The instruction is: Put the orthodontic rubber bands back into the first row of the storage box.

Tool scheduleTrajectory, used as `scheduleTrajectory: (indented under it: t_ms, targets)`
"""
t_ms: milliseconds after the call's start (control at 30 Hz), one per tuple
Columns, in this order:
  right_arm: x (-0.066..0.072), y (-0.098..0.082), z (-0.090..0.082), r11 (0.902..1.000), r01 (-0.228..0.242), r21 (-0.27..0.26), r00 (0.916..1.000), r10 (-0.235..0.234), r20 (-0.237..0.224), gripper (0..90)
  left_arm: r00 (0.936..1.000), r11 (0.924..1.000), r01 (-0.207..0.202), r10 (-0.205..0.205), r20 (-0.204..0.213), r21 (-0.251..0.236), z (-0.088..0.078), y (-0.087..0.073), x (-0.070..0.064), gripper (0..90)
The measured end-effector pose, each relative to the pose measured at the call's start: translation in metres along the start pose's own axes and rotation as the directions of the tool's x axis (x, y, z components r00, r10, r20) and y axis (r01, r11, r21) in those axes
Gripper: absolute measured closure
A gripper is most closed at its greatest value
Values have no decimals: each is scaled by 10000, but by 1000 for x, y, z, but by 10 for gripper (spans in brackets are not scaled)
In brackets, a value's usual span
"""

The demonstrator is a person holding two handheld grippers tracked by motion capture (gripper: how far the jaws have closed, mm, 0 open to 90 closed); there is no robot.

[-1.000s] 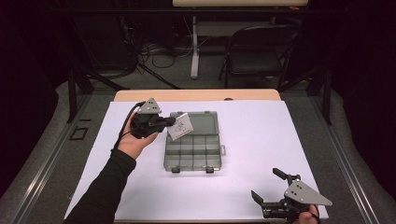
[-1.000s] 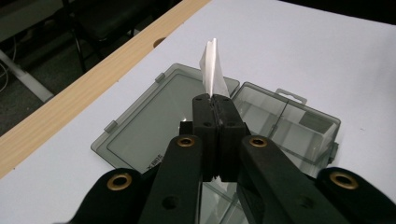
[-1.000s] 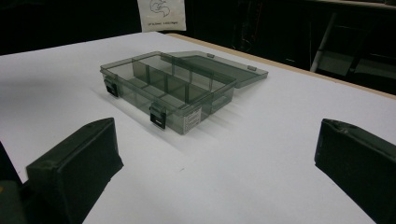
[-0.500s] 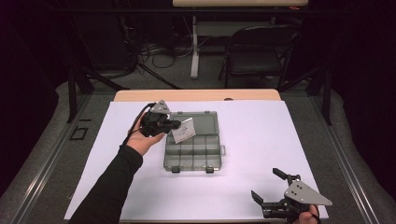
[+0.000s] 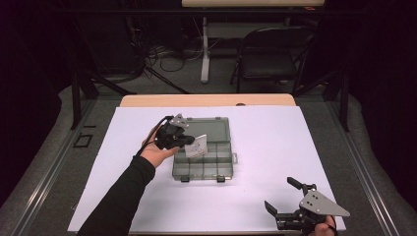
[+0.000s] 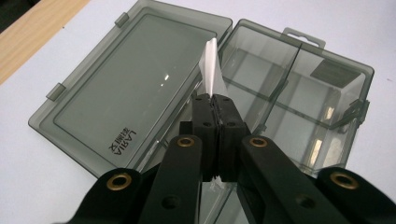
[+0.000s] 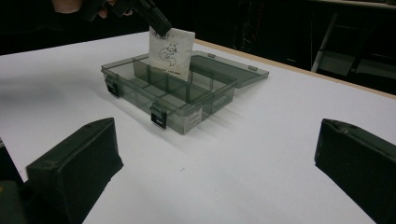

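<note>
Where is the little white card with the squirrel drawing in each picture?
High view: white card, left of centre, over the box's left side.
Left gripper view: centre, edge-on, pinched in the left gripper.
Right gripper view: upper middle, dipping into the box.
Shared landmark: the grey compartment box.

The left gripper (image 5: pixel 184 141) holds a white card (image 5: pixel 197 146) over the open compartment box (image 5: pixel 206 157), its fingers clamped.

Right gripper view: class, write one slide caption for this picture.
Left tool lowers a white card into the open compartment box while the right tool's open jaws frame the table.
</note>
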State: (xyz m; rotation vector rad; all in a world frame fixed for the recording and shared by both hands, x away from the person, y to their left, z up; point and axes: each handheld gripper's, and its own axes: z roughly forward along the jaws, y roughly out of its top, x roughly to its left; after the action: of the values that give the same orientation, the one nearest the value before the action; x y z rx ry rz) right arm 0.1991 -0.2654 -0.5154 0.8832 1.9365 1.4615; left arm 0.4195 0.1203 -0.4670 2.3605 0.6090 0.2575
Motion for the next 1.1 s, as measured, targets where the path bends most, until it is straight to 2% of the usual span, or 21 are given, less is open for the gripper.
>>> scheduleTrajectory:
  t_ms: [367, 1100]
  targets:
    - [0, 0, -1, 9999, 42, 106, 10000, -42, -8, 0, 9997, 9997, 92, -96, 229, 204, 9, -7, -1, 890]
    - [0, 0, 0, 10000, 25, 86, 10000, -25, -10, 0, 9992, 9989, 361, -356, -172, 297, 11, -11, 3, 852]
